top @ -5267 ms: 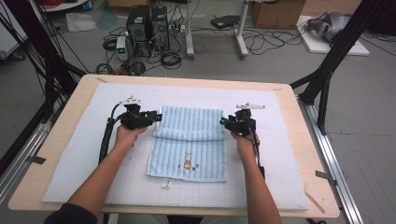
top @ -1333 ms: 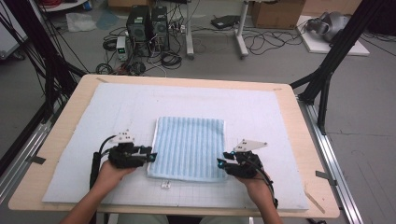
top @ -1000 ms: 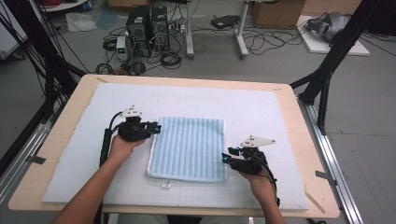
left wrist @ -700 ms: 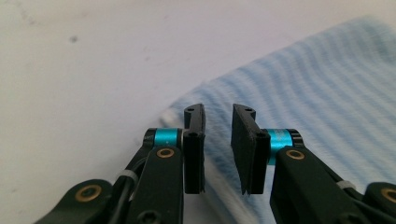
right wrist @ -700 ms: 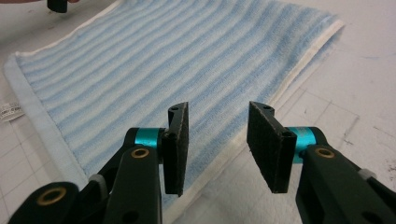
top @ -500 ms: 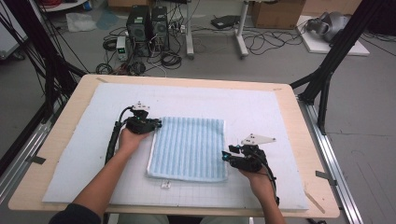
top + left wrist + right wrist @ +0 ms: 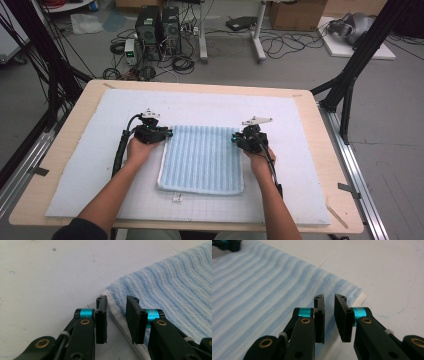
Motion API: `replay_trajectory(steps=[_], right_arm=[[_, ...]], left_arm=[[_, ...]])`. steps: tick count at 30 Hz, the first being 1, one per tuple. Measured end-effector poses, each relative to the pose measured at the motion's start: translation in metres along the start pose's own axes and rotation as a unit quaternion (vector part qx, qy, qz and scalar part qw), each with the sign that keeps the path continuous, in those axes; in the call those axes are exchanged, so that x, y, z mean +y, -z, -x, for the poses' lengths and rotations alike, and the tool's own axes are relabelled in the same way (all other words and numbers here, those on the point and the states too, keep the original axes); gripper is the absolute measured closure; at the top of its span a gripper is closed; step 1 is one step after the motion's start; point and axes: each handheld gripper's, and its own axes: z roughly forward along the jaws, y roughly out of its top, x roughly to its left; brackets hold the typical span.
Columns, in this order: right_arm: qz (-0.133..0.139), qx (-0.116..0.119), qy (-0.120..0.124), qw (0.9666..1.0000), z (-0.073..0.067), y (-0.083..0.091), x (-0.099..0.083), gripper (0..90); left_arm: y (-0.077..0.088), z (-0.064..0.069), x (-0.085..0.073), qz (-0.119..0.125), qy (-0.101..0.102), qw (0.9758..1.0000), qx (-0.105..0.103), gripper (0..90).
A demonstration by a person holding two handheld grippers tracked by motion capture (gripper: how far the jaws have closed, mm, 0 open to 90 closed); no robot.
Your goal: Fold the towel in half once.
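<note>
- The folded light-blue striped terry towel point(image 7: 202, 159) is lying flat mid-worktop.
- I'm holding my left hand-held gripper point(image 7: 116, 305) at the towel's far-left corner, jaws slightly apart, straddling its white hem.
- My right hand-held gripper point(image 7: 329, 298) is sitting at the far-right corner, jaws just narrowing, a small gap showing, pinching nothing.

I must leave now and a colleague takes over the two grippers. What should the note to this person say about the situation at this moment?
Left gripper: at the towel's far left corner, jaws slightly apart astride the edge, not yet pinching.
Right gripper: at the far right corner; its jaws have just been closing and stand a little apart above the cloth, nothing held.
Blue towel: lies flat on the white mat, folded into a rectangle, small tag at the near edge.
Done: towel folded once, both grippers placed at the far corners.
Left: probably pinch both far corners and fold toward the near edge.
</note>
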Motion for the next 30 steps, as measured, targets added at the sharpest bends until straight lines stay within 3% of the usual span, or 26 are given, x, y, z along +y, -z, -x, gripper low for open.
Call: replay_trajectory(steps=[4, 6, 8, 9, 12, 14, 17, 19, 23, 26, 28, 29, 30], right_arm=[[-0.037, -0.031, -0.01, 0.9988, 0.01, -0.019, 0.002, 79.5], [-0.028, -0.03, -0.022, 0.9989, 0.016, -0.019, 0.001, 80.4], [-0.031, -0.046, -0.013, 0.9984, 0.016, -0.017, 0.001, 79.8], [-0.036, -0.059, -0.007, 0.9976, 0.016, -0.017, 0.001, 74.5], [-0.032, -0.059, -0.026, 0.9974, 0.02, -0.01, 0.0, 73.4], [-0.009, -0.047, -0.028, 0.9985, 0.02, -0.001, -0.002, 70.8], [0.014, -0.037, -0.025, 0.9989, 0.019, 0.015, -0.006, 64.6], [0.018, -0.036, -0.017, 0.9991, 0.019, 0.025, -0.007, 61.6], [0.048, -0.027, -0.016, 0.9984, 0.016, 0.047, -0.013, 50.2], [0.053, -0.019, -0.016, 0.9983, 0.015, 0.059, -0.023, 40.7], [0.057, -0.01, -0.019, 0.9981, 0.015, 0.066, -0.031, 36.9], [0.057, -0.008, -0.021, 0.9981, 0.015, 0.068, -0.035, 32.0], [0.058, -0.011, -0.024, 0.998, 0.015, 0.07, -0.039, 27.6]], left_arm=[[0.0, 0.0, -0.001, 0.003, 0.004, 1.0, -0.001, 70.8], [0.0, -0.001, -0.001, 0.003, 0.003, 1.0, -0.002, 70.8], [0.0, -0.001, -0.001, 0.005, 0.004, 1.0, -0.003, 70.8], [0.0, -0.001, -0.002, 0.003, 0.002, 1.0, -0.003, 70.7], [0.001, 0.0, -0.001, 0.003, -0.004, 1.0, -0.005, 68.6], [0.004, -0.001, -0.001, 0.011, -0.008, 0.9997, -0.02, 60.6], [0.014, -0.001, -0.001, 0.05, -0.017, 0.9978, -0.041, 53.0], [0.023, -0.001, -0.002, 0.089, -0.031, 0.9935, -0.063, 46.7], [0.039, -0.001, -0.008, 0.126, -0.027, 0.9868, -0.098, 46.4], [0.049, -0.003, -0.014, 0.138, -0.002, 0.9851, -0.102, 31.9], [0.057, -0.001, -0.019, 0.149, -0.001, 0.9859, -0.076, 24.2], [0.061, -0.001, -0.022, 0.153, -0.001, 0.9854, -0.075, 16.7], [0.064, -0.001, -0.023, 0.154, -0.002, 0.9852, -0.076, 15.9]])
